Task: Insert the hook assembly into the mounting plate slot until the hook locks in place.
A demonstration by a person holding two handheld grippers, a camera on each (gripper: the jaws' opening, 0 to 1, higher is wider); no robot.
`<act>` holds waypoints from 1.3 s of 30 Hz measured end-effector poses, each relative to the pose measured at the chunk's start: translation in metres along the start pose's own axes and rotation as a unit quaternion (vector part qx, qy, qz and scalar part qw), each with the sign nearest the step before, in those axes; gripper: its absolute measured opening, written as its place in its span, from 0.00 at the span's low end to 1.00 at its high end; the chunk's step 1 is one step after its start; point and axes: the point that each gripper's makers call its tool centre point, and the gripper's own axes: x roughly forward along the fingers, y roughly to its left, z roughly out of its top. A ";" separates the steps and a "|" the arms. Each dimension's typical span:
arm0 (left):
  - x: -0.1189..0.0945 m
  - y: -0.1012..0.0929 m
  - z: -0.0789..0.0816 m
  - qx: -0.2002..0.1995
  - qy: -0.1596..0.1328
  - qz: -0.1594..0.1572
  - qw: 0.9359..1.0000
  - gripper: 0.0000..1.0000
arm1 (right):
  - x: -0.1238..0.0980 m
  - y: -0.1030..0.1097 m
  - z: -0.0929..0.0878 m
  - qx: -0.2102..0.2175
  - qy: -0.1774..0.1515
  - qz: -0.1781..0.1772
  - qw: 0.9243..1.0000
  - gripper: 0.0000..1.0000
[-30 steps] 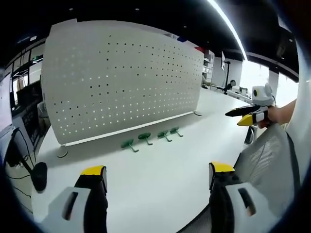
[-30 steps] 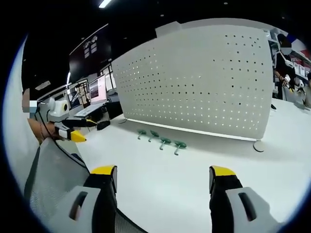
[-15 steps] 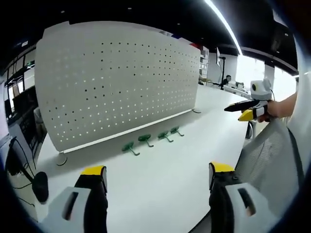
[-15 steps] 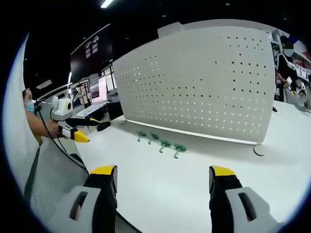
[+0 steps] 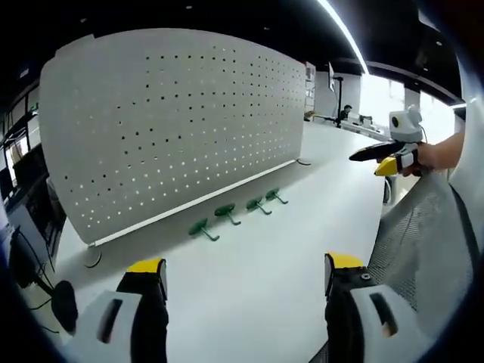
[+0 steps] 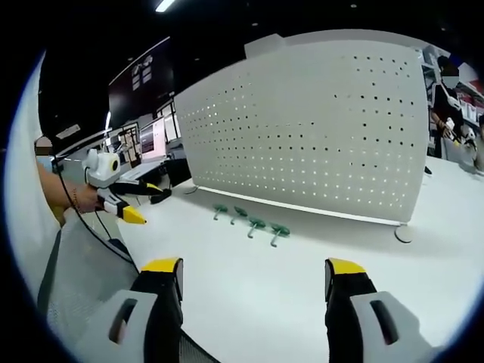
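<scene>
A white table (image 5: 257, 272) spreads across both views, and on it stands the largest thing here, a white perforated mounting plate (image 5: 174, 121), upright on small round feet, running from about 9 o'clock to 2 o'clock in the left gripper view and from 10 to 3 o'clock in the right gripper view (image 6: 318, 128). Its face is a regular grid of small holes; which one serves as the slot cannot be told.

A mesh chair back (image 5: 423, 249) sits at 4 o'clock in the left gripper view, close to the camera.

The left gripper (image 5: 240, 276) rises from 6 o'clock of its own view, jaws spread wide apart and holding nothing. The right gripper (image 6: 249, 276) stands likewise released and empty; it also appears at 2 o'clock in the left gripper view, held in a hand above the chair.

Smallest are four green hooks (image 5: 231, 212) lying in a row on the table just in front of the plate's lower edge, near the centre of each view, well apart from both grippers (image 6: 249, 221).

Each hook looks like light, stiff moulded plastic, probably smooth and apt to skate on the tabletop. I judge the best hold is across the narrow stem, leaving the broad end free to enter the plate.
</scene>
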 end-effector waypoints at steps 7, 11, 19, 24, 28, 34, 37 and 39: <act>0.008 0.006 0.003 0.014 0.010 -0.011 1.000 0.88 | 0.000 0.000 0.001 0.001 -0.002 0.003 1.000 0.74; 0.013 0.008 0.004 0.027 0.017 -0.019 0.999 0.88 | 0.000 0.000 0.002 0.002 -0.004 0.005 1.000 0.74; 0.020 0.017 0.006 0.047 0.029 -0.026 0.998 0.90 | 0.001 0.002 0.001 0.001 0.002 0.013 1.000 0.74; 0.023 0.022 0.004 0.058 0.041 -0.033 0.997 0.90 | 0.001 0.002 0.001 0.000 0.003 0.013 1.000 0.74; 0.026 0.027 0.006 0.064 0.049 -0.041 0.996 0.90 | 0.001 0.004 0.001 0.003 0.003 0.016 1.000 0.74; 0.035 0.031 0.005 0.081 0.071 -0.060 0.992 0.89 | 0.001 0.004 0.001 0.004 0.002 0.015 1.000 0.74; 0.038 0.031 0.004 0.094 0.077 -0.065 0.990 0.89 | 0.000 0.003 0.002 0.003 0.000 0.013 1.000 0.75; 0.041 0.032 0.004 0.097 0.082 -0.070 0.989 0.89 | -0.002 0.002 0.002 0.003 0.001 0.013 1.000 0.75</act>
